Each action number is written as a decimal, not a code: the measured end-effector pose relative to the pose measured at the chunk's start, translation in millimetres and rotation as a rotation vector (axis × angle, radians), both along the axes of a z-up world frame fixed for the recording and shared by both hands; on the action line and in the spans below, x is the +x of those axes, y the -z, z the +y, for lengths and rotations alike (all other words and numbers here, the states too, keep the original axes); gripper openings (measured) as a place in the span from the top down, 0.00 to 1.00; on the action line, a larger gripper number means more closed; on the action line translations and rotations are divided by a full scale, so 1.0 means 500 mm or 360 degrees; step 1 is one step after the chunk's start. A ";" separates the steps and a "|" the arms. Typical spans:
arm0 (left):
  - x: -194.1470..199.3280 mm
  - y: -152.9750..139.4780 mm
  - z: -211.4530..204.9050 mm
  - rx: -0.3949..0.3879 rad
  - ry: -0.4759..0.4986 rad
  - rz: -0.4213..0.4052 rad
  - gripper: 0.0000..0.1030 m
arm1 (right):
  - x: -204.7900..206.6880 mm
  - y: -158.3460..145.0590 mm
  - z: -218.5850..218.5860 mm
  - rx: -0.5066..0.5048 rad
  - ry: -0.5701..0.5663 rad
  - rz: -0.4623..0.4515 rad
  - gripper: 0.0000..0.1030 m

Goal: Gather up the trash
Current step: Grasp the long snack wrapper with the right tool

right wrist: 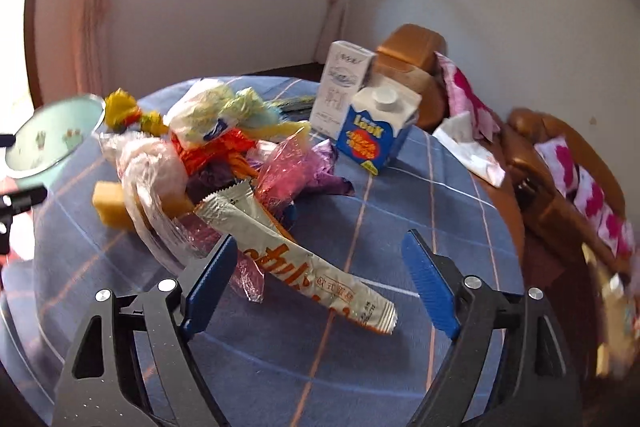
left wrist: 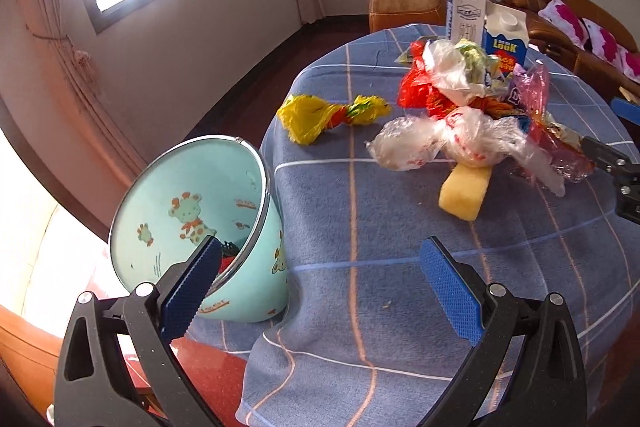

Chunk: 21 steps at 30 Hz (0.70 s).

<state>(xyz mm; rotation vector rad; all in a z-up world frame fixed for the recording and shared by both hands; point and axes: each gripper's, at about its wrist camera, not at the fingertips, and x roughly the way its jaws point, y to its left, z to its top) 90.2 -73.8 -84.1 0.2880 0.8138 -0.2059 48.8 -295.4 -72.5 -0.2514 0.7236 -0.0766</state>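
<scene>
The left claw [left wrist: 320, 283] is spread wide with nothing between its pads. Its left pad overlaps the rim of a tilted mint bin [left wrist: 200, 211], at the table [left wrist: 360, 211] edge, with something dark and red at its bottom. The right claw [right wrist: 320, 283] is released too, jaws apart around a long silver-orange wrapper [right wrist: 304, 263] without pinching it. Ahead of both lies the trash heap [right wrist: 208, 155]; beyond it stand a blue carton [right wrist: 376, 131] and a white carton [right wrist: 340, 87], both closed.
</scene>
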 end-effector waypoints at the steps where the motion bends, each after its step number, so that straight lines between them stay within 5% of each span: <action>1: 0.000 -0.002 -0.005 0.0005 0.0012 -0.0003 0.06 | 0.004 0.003 -0.008 0.0027 -0.0011 0.0023 0.20; 4: 0.006 -0.006 -0.020 0.0014 0.0044 0.0008 0.06 | 0.020 0.019 -0.044 0.0151 -0.0035 0.0115 0.20; 9: 0.024 -0.009 -0.040 0.0027 0.0065 0.0021 0.06 | 0.044 0.055 -0.061 0.0070 -0.0142 0.0244 0.22; 12: 0.031 -0.018 -0.048 -0.0022 0.0091 0.0047 0.06 | 0.060 0.080 -0.066 0.0083 -0.0232 0.0383 0.42; 14: 0.036 -0.030 -0.056 -0.0051 0.0107 0.0044 0.06 | 0.058 0.089 -0.060 0.0029 -0.0285 0.0393 0.45; 21: 0.058 -0.055 -0.092 -0.0140 0.0140 0.0068 0.10 | 0.034 0.057 -0.085 0.0096 -0.0192 0.0303 0.73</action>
